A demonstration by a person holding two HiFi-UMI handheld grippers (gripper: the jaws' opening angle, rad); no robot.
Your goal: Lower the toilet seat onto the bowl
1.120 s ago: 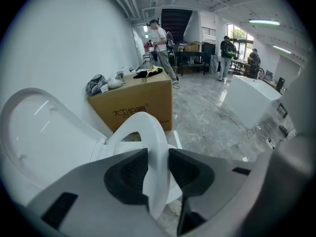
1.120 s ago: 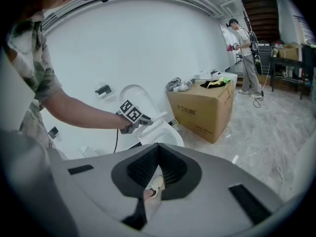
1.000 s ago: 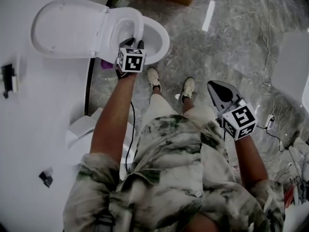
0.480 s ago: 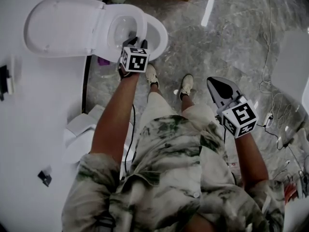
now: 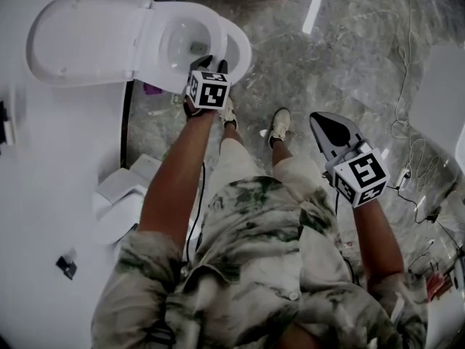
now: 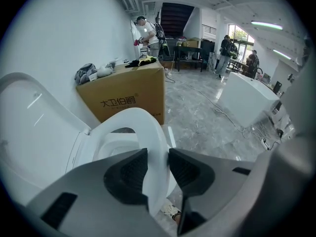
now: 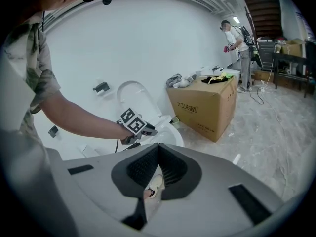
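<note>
The white toilet stands against the wall with its lid raised. The toilet seat is tilted partway between the lid and the bowl. My left gripper grips the seat's front edge. In the left gripper view the seat ring runs between the jaws of the left gripper and both pads press on it, with the bowl behind. My right gripper hangs apart at the right over the floor, its jaws together and holding nothing. The right gripper faces the toilet from the side.
A cardboard box with clothes on top stands just beyond the toilet. The person's shoes are next to the bowl. Cables trail over the marble floor at the right, by a white block. A small white unit sits by the wall.
The left gripper has drawn the seat a little farther from the lid, toward the bowl's front. The right gripper has stayed where it was.
</note>
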